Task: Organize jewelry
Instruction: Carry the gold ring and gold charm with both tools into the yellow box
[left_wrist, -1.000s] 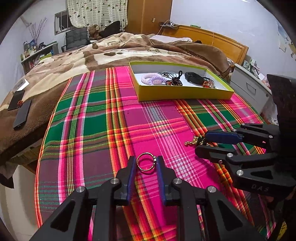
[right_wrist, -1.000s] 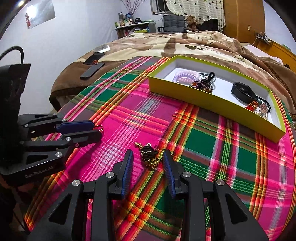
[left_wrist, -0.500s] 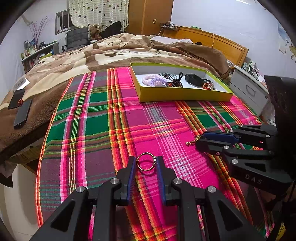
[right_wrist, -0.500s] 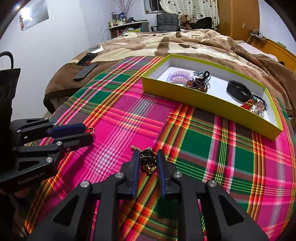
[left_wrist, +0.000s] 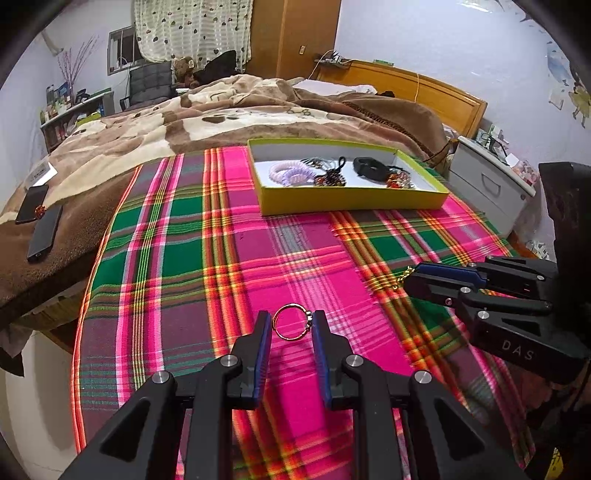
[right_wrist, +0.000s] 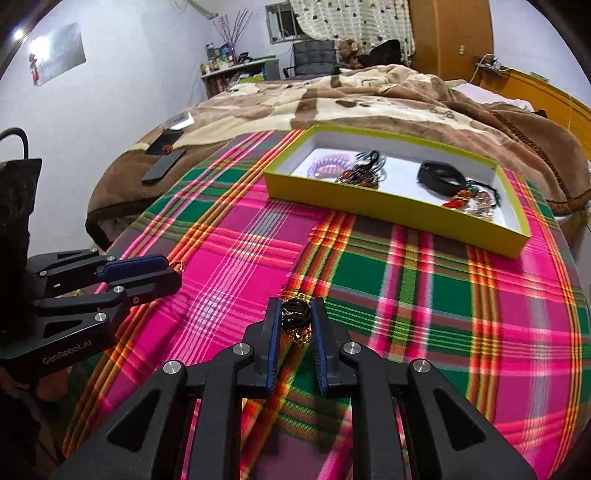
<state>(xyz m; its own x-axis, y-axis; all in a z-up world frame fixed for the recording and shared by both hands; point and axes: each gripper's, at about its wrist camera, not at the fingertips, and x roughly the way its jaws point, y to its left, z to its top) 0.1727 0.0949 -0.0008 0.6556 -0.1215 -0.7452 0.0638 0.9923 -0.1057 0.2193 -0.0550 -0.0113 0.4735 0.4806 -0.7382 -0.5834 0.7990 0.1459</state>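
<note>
My left gripper (left_wrist: 291, 325) is shut on a thin gold ring (left_wrist: 291, 305), held upright between the blue pads just above the plaid cloth (left_wrist: 184, 258). In the right wrist view that gripper (right_wrist: 162, 269) sits at the left with the ring (right_wrist: 178, 266) poking out of its tip. My right gripper (right_wrist: 295, 308) is shut on a small bundle of black cord and gold chain (right_wrist: 297, 325), which hangs slightly off the cloth. A yellow-green box (left_wrist: 351, 203) stands farther back, holding lilac spiral hair ties (left_wrist: 286, 173), a black band (left_wrist: 367, 166) and beaded pieces.
The round table's edge drops off at the left (left_wrist: 79, 332). Behind it lies a bed with a brown blanket (left_wrist: 221, 122) and two phones (left_wrist: 44, 232). A grey nightstand (left_wrist: 487, 184) stands at the right.
The right gripper's jaws closed on the black-and-gold bundle and lifted it a little off the cloth. The left gripper kept still with the ring in it.
</note>
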